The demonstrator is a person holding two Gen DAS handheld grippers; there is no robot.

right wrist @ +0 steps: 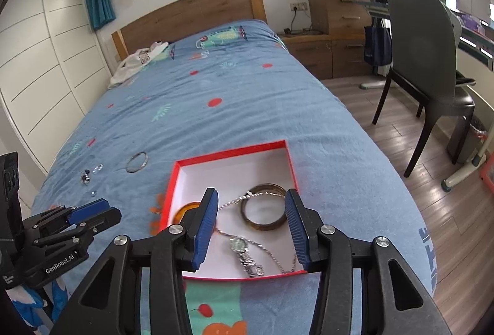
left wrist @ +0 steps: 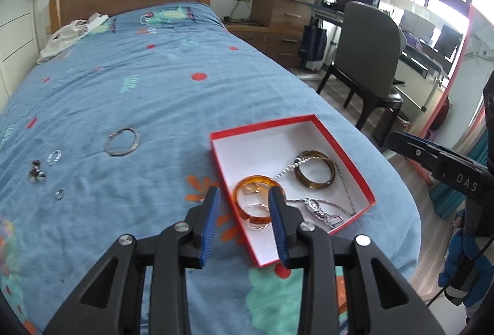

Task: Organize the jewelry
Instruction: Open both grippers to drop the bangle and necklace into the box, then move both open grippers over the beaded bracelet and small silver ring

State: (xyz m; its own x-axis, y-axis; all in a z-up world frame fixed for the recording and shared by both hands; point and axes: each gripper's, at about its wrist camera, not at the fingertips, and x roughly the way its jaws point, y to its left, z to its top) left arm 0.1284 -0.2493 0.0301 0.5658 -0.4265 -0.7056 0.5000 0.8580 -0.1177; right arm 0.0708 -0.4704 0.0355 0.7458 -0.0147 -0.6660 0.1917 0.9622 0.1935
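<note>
Here we hold both tools over the near right corner of the blue printed bedspread [left wrist: 160, 94], where the shallow red cardboard box with a white inside [left wrist: 345, 156] lies. Our left gripper [left wrist: 244, 196] is released, jaws spread and holding nothing, poised over the box's left edge; our right gripper [right wrist: 250, 202] is likewise spread wide and empty, above the box's near half.

Already in the box are a glossy translucent orange bangle [left wrist: 247, 183], a darker mottled brown bangle [left wrist: 315, 169], a thin rose-coloured ring-shaped bangle [left wrist: 257, 216], a fine silver chain [left wrist: 345, 186] and a small silver wristwatch with a linked band [right wrist: 244, 254].

Still loose toward the bedspread's left edge are a thin silver metal bangle [left wrist: 122, 142], a small clear ring [left wrist: 54, 157], a tiny dark cluster of studs or charms [left wrist: 36, 173], too small to name, and a little silver ring [left wrist: 59, 194].

We judge the next step is fetching one of these with the left gripper. The bangle is the easier grab: pinch across its thin rim and press slightly into the soft, napped cloth so a finger slips beneath. The tiny rings are hard, smooth and sunk in the pile; close slowly, or they may skid away. Lower each piece into the bare far part of the box, away from the chain, which tangles readily.
</note>
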